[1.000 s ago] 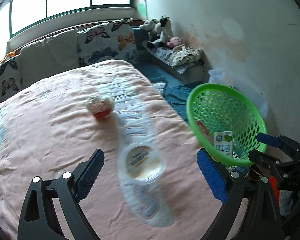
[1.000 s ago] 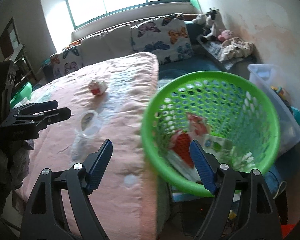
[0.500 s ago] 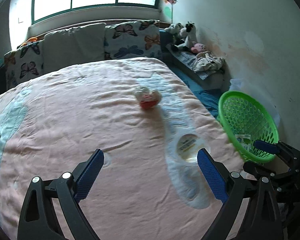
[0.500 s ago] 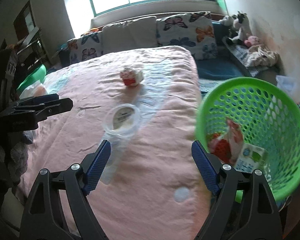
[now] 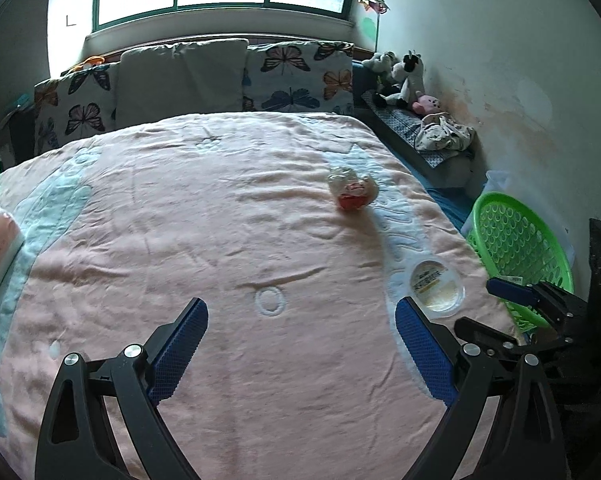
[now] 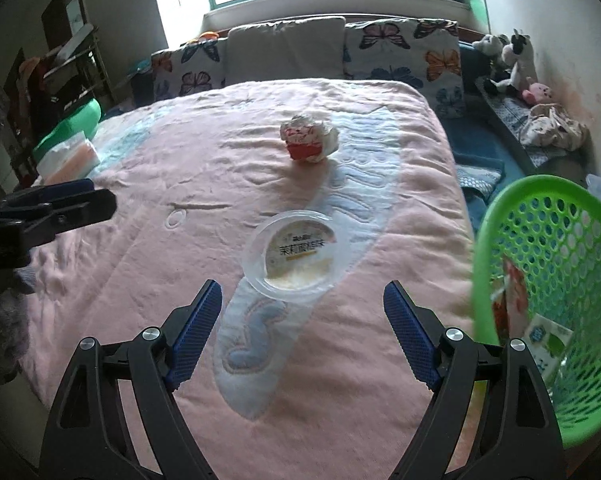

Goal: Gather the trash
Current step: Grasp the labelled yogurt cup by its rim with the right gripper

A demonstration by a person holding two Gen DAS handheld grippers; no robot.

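Right gripper [image 6: 302, 316] and left gripper [image 5: 300, 344] spread wide, empty, over pink bedspread [image 6: 172, 168]. Just beyond right fingertips lay clear plastic cup [image 6: 296, 254]; crumpled wrapper [image 6: 309, 138] farther; green basket [image 6: 548, 240] beside bed; butterfly pillows [image 6: 400, 56] behind.

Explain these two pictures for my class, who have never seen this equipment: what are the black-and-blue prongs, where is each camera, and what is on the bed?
A person holds a two-finger gripper in each hand, each with a camera looking along its fingers. The left gripper and right gripper are both open and empty. On the pink bedspread lie a clear plastic tub and a crumpled wrapper. Beside the bed stands a green basket already holding some trash.
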